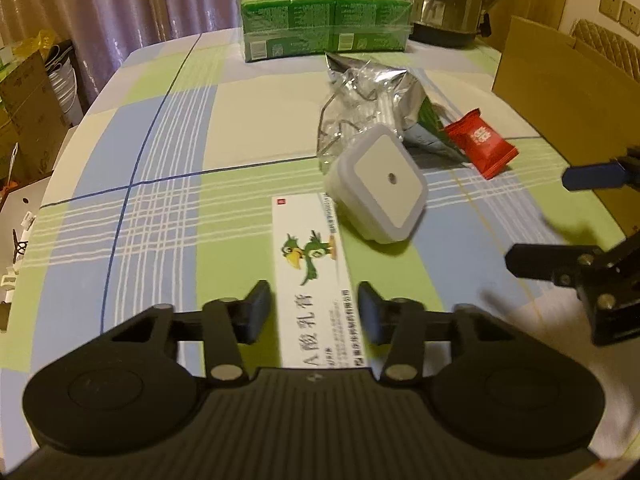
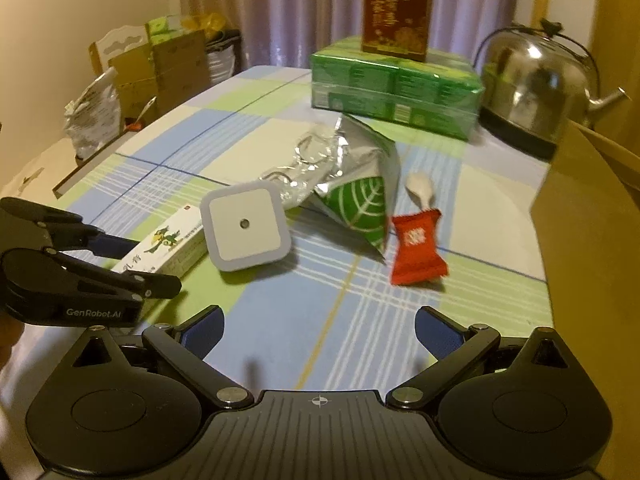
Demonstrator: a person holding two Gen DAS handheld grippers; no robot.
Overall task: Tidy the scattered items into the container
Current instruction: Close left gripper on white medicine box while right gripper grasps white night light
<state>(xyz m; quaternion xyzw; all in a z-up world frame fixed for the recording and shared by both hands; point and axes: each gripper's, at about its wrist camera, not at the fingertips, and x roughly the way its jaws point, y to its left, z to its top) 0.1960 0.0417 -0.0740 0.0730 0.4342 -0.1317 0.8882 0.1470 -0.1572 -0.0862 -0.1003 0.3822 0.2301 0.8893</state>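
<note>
Right now your left gripper straddles the long white box printed with a green bird, its long axis running away between spread fingers, ungripped; your right gripper, wide open, holds nothing above the surface, near the red sachet and cardboard container

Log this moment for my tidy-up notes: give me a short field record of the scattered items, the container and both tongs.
surface: checked tablecloth
container: cardboard box, at the table's right edge
scattered items: white bird-print carton, white square night light, foil bag, red candy packet, white spoon
left tongs: open, straddling the carton, not closed on it
right tongs: open, holding nothing, above the cloth
in the box: cannot tell
</note>
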